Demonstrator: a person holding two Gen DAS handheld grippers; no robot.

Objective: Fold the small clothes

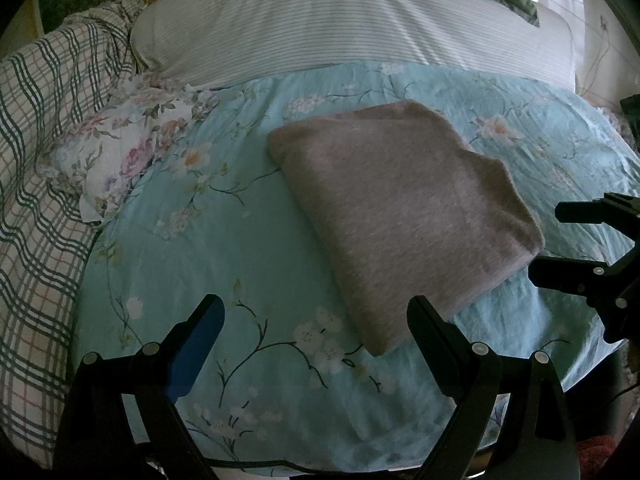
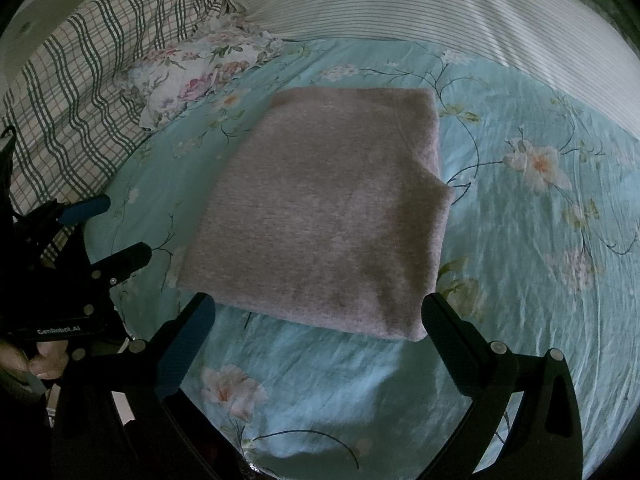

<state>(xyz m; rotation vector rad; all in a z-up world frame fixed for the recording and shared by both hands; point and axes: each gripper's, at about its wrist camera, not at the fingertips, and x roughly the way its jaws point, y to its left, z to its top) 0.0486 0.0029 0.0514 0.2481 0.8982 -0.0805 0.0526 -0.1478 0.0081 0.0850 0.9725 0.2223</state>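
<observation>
A folded grey-pink garment (image 1: 400,216) lies flat on the light blue floral bedsheet (image 1: 200,264); in the right wrist view the garment (image 2: 328,212) fills the middle. My left gripper (image 1: 316,316) is open, hovering just short of the garment's near corner, holding nothing. My right gripper (image 2: 316,312) is open too, its fingers straddling the garment's near edge without touching it. The right gripper also shows at the right edge of the left wrist view (image 1: 548,240). The left gripper appears at the left of the right wrist view (image 2: 124,232), held by a hand (image 2: 44,360).
A small floral cloth (image 1: 120,152) lies bunched at the left of the sheet. A green plaid blanket (image 1: 44,160) is piled along the left side. A striped pillow (image 1: 340,24) runs across the back. The bed's near edge lies under the grippers.
</observation>
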